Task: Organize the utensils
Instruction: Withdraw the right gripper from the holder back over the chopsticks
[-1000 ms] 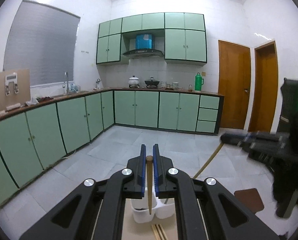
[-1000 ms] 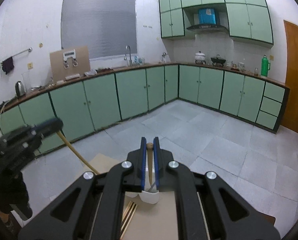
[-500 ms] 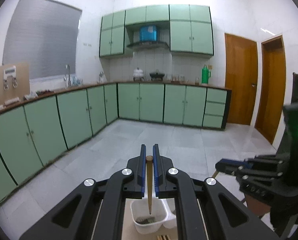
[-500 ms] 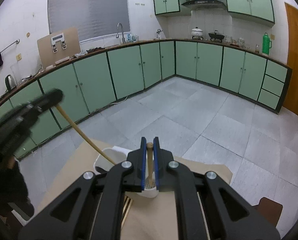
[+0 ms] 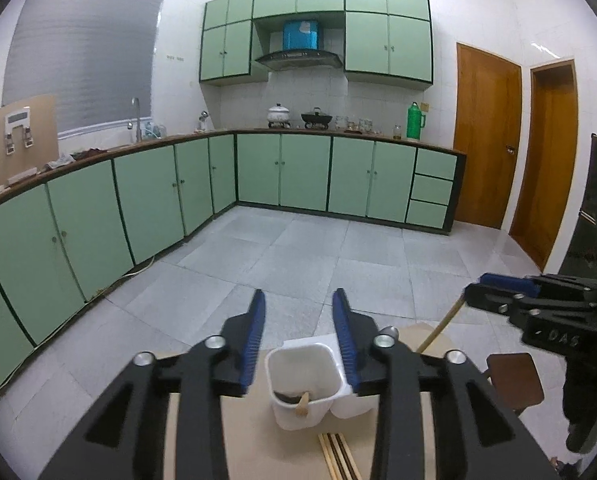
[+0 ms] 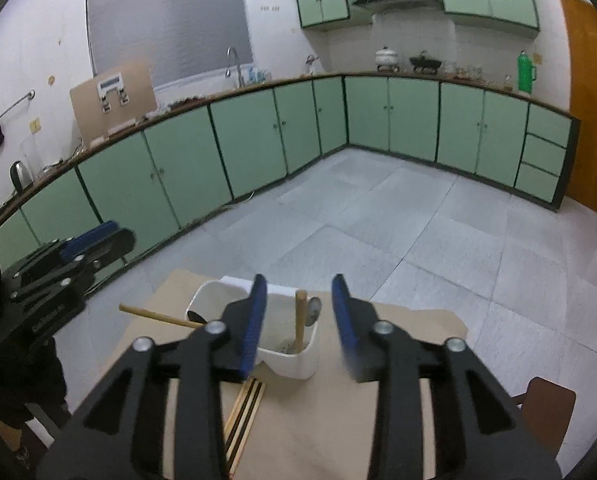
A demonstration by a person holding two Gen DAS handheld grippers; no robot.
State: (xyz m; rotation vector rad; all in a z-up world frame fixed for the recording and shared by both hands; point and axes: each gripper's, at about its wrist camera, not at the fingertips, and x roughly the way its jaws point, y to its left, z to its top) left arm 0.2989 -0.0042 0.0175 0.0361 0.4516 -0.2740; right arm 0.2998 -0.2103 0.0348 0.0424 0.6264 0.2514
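A white two-compartment utensil holder [image 5: 304, 386] [image 6: 286, 340] stands on a cardboard-covered table [image 6: 338, 432]. My left gripper [image 5: 300, 334] is open above it; a wooden-handled utensil [image 5: 301, 403] lies in the near compartment. My right gripper [image 6: 298, 314] is open above the holder; a wooden-handled utensil [image 6: 299, 320] and a metal spoon [image 6: 313, 312] stand in its compartment. Another wooden handle [image 6: 158, 316] leans out of the other compartment. In the left wrist view the right gripper [image 5: 538, 304] is at right beside a wooden handle [image 5: 442, 326].
Several chopsticks [image 6: 244, 408] [image 5: 336, 456] lie on the table in front of the holder. A brown stool [image 5: 514, 376] [image 6: 546, 408] stands beside the table. Green cabinets [image 5: 178, 196] and wooden doors [image 5: 486, 136] line the kitchen beyond the tiled floor.
Both grippers were shut on wooden-handled utensils held upright over the holder. Both have opened, and the utensils now rest in the holder's compartments.
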